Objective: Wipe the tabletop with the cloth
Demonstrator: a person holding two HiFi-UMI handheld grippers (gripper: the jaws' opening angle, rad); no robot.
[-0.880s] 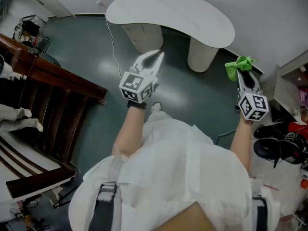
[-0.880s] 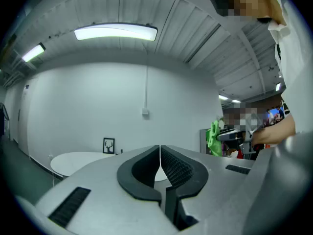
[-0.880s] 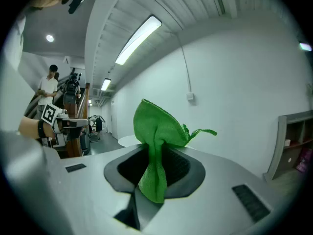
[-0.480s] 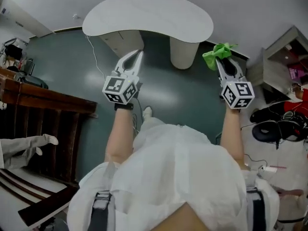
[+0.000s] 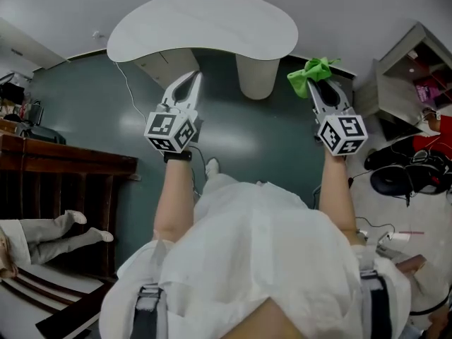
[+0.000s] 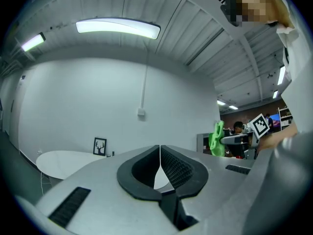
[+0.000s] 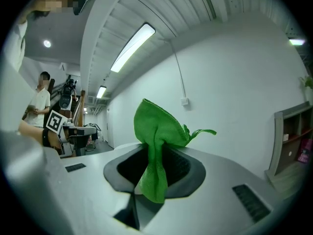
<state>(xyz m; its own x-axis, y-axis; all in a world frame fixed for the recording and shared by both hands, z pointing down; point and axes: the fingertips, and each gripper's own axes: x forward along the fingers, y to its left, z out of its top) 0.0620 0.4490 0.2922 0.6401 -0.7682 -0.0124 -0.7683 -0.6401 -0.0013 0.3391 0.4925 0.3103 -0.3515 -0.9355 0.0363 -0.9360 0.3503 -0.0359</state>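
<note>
One crumpled green cloth (image 5: 311, 74), kidney-shaped tabletop (image 5: 205, 27)

left tongs (image 5: 195, 78) closed, right tongs (image 5: 316, 88) gripping cloth (image 5: 308, 73), both level

no readable words or numbers; coded square markers (image 5: 164, 125) on left gripper (image 5: 195, 75), right gripper (image 5: 316, 85)

White kidney-shaped table (image 5: 212, 20): now further left in the head view.
Left gripper (image 5: 192, 80): moved left too.
Right gripper (image 5: 321, 90), crumpled green cloth (image 5: 308, 76): moved left and higher.
Dark wooden furniture (image 5: 70, 162): lower now.
</note>
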